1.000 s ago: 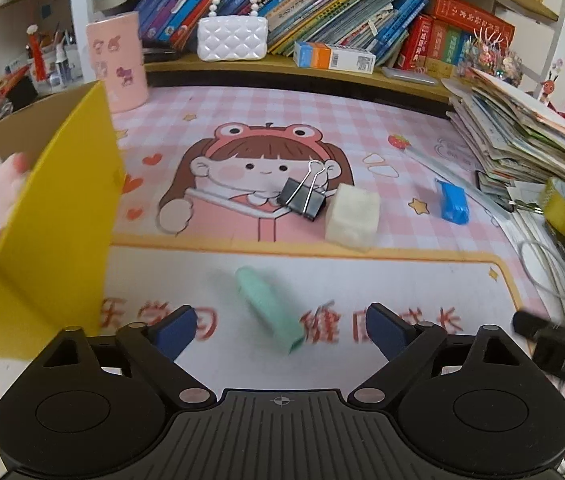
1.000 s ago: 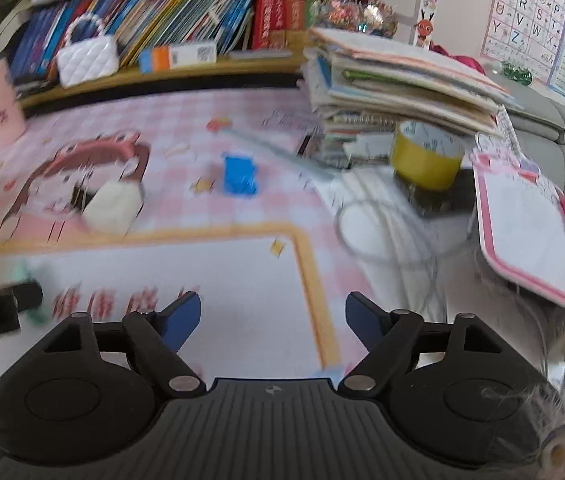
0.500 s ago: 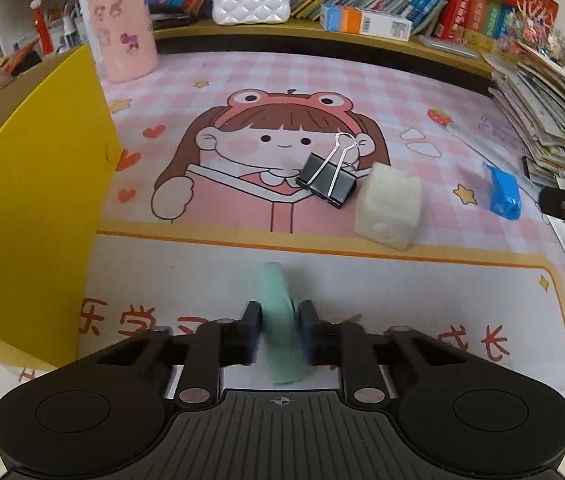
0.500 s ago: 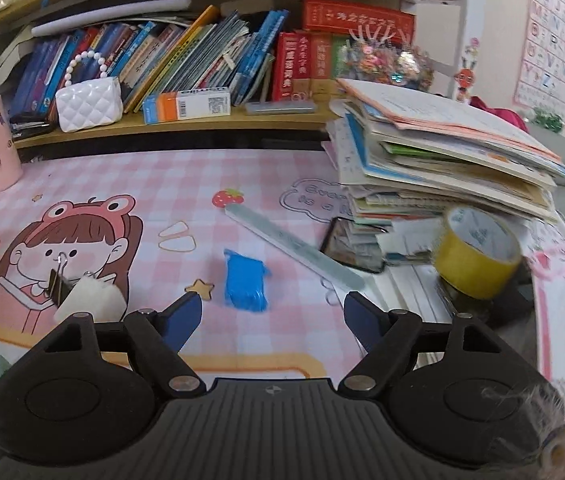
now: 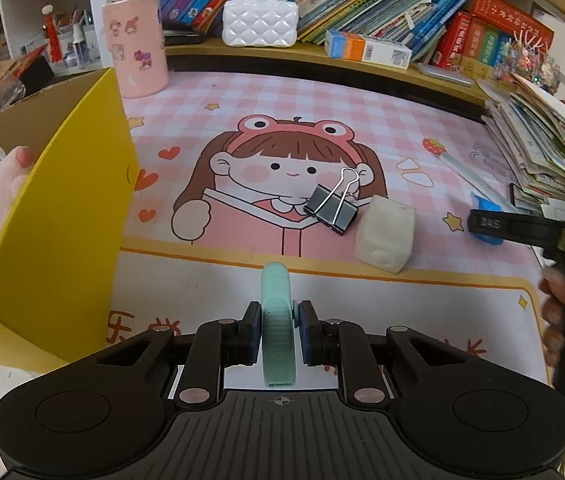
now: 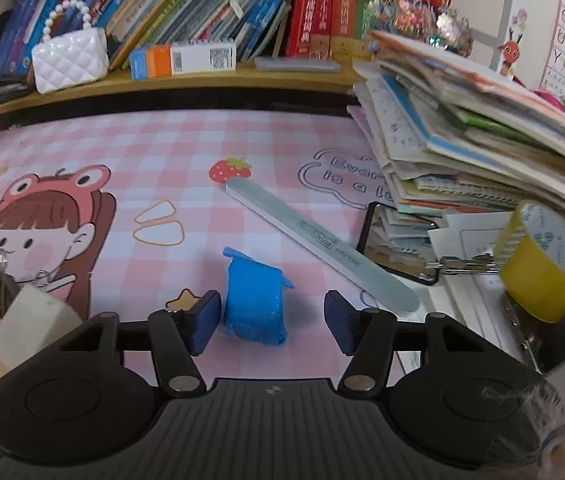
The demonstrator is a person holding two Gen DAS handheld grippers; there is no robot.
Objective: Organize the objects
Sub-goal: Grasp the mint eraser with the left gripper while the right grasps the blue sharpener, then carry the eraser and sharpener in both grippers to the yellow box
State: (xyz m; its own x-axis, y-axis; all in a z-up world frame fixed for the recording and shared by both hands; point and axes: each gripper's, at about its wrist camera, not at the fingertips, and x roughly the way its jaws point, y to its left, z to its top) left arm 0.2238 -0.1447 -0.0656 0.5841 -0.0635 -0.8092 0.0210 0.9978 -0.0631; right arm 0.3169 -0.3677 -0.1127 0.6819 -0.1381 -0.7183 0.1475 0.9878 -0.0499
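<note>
Two left fingers point(image 5: 251, 332) pinch a ribbed mint tube point(image 5: 278, 336); right fingers point(image 6: 206, 320) spread around a crinkly blue packet point(image 6: 254, 304).

The left wrist camera is looking forward, low over the near edge of the desk mat point(image 5: 322, 100), toward the bookshelf point(image 5: 362, 60) along the far edge. The right wrist camera is sitting closer in, facing the mat's far right corner. Both are sharing the binder clip point(image 5: 332, 208), the white block point(image 6: 30, 320) and the blue packet point(image 6: 254, 304).
</note>
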